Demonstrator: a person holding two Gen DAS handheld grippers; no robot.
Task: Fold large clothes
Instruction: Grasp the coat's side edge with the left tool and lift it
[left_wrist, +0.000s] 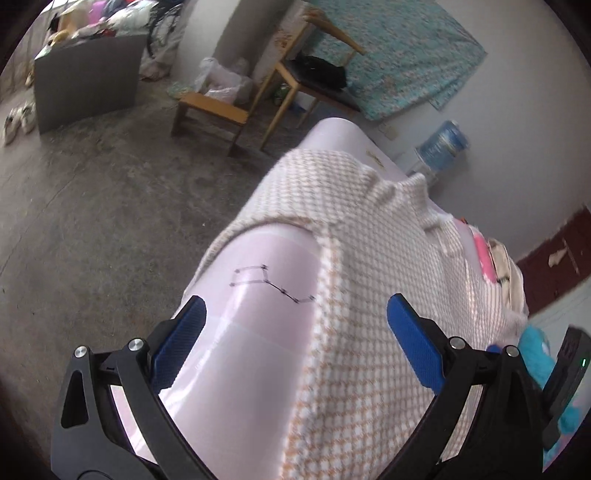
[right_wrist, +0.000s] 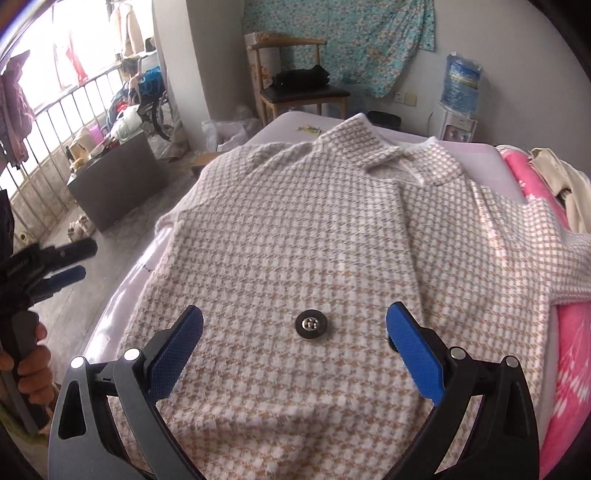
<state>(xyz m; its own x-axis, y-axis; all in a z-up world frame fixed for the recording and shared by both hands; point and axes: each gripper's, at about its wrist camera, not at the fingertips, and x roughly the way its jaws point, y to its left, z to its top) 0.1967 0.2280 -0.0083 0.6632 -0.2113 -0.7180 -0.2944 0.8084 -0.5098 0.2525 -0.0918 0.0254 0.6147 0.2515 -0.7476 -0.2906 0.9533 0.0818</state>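
Spread across the pale pink bed sheet (right_wrist: 122, 295), a beige-and-white houndstooth woven coat (right_wrist: 295, 229) is lying flat, collar at the far end. I'm hovering my right gripper (right_wrist: 295, 328) released over its dark round button (right_wrist: 311, 325), and my left gripper (left_wrist: 295, 325) is hanging released above the coat's left edge.

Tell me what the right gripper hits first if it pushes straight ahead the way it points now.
Probably the houndstooth coat spread on the pink table. The open right gripper points over its front, with the dark button between the fingers. Depth is unclear, so the exact contact spot is uncertain.
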